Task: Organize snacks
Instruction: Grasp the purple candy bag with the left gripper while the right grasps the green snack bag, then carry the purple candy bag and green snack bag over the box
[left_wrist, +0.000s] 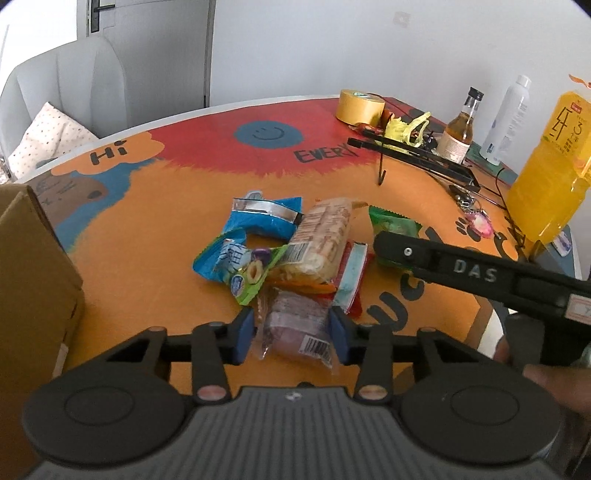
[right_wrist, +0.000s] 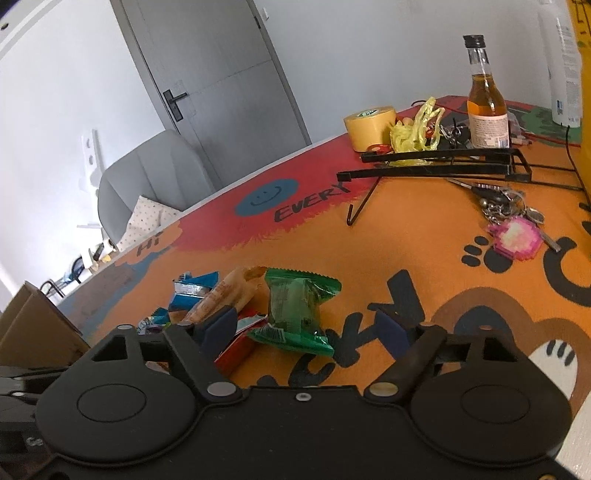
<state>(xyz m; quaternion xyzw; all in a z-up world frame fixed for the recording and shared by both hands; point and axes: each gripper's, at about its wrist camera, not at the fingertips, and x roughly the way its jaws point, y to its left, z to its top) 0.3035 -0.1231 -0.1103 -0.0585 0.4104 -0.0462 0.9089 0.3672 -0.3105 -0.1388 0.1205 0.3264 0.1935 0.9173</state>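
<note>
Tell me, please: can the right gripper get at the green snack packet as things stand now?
Probably yes. The right gripper is open, and the green snack packet lies flat just ahead between its fingers. Nothing covers the packet; only a red packet sits close by its left side.

left gripper (left_wrist: 291, 332) body: dark grey ribbed top plate, small logo mark at centre front edge
left gripper discs: two round black housings, each with a raised inner circle
left gripper linkages: black bars, copper-toned round pivot pins
left gripper pads (left_wrist: 243, 338): blue, flat, on black fingers
right gripper (right_wrist: 308, 328) body: matte black, one small silver screw at centre
right gripper linkages: black, silver and brass-coloured pivot pins
right gripper pads (right_wrist: 393, 332): dark navy blue
right gripper side, left wrist view: black arm, raised "DAS" lettering, silver screw, white label sticker
hand (left_wrist: 554, 384): skin blurred at the right edge
</note>
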